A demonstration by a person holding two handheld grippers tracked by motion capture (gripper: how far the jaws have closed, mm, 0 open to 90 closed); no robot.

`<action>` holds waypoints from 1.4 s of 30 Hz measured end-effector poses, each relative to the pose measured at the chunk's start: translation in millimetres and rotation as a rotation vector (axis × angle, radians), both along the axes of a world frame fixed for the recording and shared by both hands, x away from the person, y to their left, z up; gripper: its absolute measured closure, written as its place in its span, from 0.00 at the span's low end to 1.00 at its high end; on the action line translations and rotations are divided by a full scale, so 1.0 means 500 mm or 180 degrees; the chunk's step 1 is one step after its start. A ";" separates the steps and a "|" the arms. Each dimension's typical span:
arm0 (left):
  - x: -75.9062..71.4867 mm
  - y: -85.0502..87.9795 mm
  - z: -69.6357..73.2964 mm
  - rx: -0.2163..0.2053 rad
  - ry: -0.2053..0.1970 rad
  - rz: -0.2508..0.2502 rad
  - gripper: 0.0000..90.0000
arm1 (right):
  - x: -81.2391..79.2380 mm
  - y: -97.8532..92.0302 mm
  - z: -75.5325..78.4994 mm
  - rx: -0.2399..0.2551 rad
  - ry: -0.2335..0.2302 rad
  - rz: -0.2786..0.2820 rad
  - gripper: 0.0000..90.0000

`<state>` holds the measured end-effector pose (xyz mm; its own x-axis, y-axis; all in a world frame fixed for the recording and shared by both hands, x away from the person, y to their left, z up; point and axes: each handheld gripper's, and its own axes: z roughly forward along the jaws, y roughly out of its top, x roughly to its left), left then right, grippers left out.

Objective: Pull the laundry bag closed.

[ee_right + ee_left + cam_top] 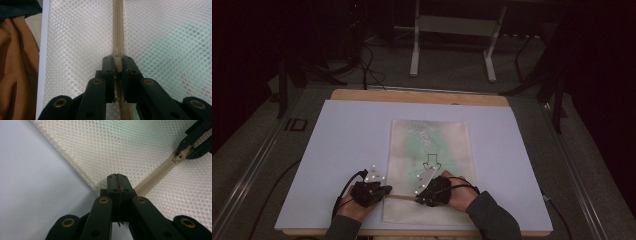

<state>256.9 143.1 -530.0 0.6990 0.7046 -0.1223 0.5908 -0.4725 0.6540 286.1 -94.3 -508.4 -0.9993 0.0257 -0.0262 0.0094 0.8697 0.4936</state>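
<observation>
Left hand-held gripper (pixel 117 178) has its jaws pinched fully together right at the corner of the mesh bag (pixel 120 147), where the zipper (pixel 160 171) ends. We can see a thin sliver of something caught between the jaws, but we can't make out whether that's the bag's edge or the zipper tape. Right hand-held gripper (pixel 117 62) is nearly closed, jaws squeezing the tan zipper pull (pixel 117 59) from both sides, partway along the zipper line.

From the high view, the mesh bag (pixel 430 165) lies flat on the white board on the bench (pixel 342 140), roughly centered and running toward the near edge. Both hand-held grippers sit at its near end, left one (pixel 384 190) at the bag's left edge, right one (pixel 419 197) a bit further in, with the zipper (pixel 401 196) stretched between them.

Something greenish shows through the mesh, plus a dark arrow-like mark (pixel 430 162), but it's way too murky for us to say what's inside. The person's forearms are cut off at the bottom of the frame, and the room beyond the bench is mostly dark.
</observation>
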 end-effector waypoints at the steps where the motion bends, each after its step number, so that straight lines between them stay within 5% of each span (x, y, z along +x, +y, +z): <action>1: 0.000 0.000 0.000 0.0003 -0.0001 0.0001 0.99 | 0.000 -0.001 0.000 0.0000 0.0003 -0.0009 0.92; 42: 0.000 -0.001 0.000 -0.0017 0.0007 0.0015 0.99 | -0.002 -0.035 0.004 -0.0061 0.0004 -0.0014 0.92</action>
